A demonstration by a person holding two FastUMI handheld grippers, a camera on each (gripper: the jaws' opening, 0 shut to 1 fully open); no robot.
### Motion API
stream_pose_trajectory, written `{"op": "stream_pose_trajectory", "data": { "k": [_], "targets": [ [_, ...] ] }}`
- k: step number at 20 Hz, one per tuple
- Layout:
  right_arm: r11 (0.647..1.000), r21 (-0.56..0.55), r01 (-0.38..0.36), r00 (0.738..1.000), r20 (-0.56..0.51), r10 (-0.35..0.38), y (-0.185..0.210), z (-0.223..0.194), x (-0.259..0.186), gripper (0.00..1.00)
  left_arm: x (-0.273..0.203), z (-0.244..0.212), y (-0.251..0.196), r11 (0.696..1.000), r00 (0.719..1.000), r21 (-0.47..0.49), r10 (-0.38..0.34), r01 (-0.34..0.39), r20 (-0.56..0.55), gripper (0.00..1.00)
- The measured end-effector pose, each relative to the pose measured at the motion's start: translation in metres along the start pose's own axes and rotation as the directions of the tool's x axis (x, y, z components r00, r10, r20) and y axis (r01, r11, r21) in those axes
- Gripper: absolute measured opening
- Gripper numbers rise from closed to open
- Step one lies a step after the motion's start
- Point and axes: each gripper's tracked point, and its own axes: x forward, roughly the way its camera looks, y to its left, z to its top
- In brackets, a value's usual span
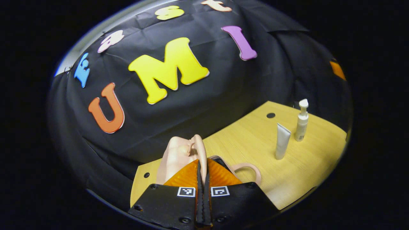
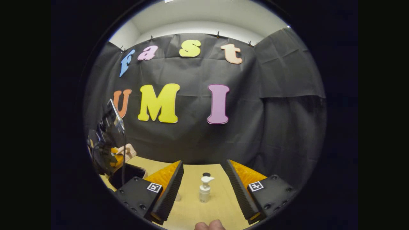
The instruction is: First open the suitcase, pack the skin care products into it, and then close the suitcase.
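Observation:
My left gripper [image 1: 202, 166] is shut on the thin edge of the pink suitcase's lid [image 1: 197, 145], which is lifted off the wooden table [image 1: 243, 140]. The suitcase's pink handle loop [image 1: 252, 167] curves out to the right of the fingers. A white tube [image 1: 282, 140] and a white pump bottle [image 1: 302, 119] stand upright on the table further right. In the right gripper view my right gripper [image 2: 204, 162] is open above the table, with the pump bottle [image 2: 204, 188] ahead between its fingers. The tube [image 2: 177, 197] is mostly hidden behind the left finger. At the far left the suitcase's dark interior [image 2: 127, 174] shows.
The black cloth wall rises close behind the table. A small dark hole [image 1: 271, 115] sits in the tabletop near the bottle. The table's near edge [image 1: 297, 198] lies just right of the suitcase. A person's fingertips [image 2: 209, 226] show at the bottom of the right gripper view.

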Motion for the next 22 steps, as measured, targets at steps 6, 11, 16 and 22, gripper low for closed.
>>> {"op": "stream_pose_trajectory", "data": {
  "k": [6,11,16,22],
  "targets": [
    [0.994,-0.039,-0.101,0.995,0.016,0.102,0.075,0.022,-0.002,0.78,-0.037,-0.012,0.135,0.969,0.979,-0.220,0.148,-0.115,0.140,0.04],
    [0.984,-0.083,-0.160,0.986,0.024,0.163,0.129,0.039,-0.006,0.80,-0.045,-0.072,0.225,0.882,0.968,-0.453,0.210,-0.128,0.135,0.03],
    [0.968,-0.159,-0.195,0.980,-0.002,0.197,0.165,0.037,-0.011,0.80,-0.033,-0.156,0.292,0.808,0.961,-0.561,0.266,-0.182,0.071,0.04],
    [0.956,-0.207,-0.208,0.978,-0.054,0.201,0.192,0.026,-0.013,0.80,0.000,-0.267,0.316,0.683,0.975,-0.705,0.215,-0.192,-0.057,0.04]
  ]
}}
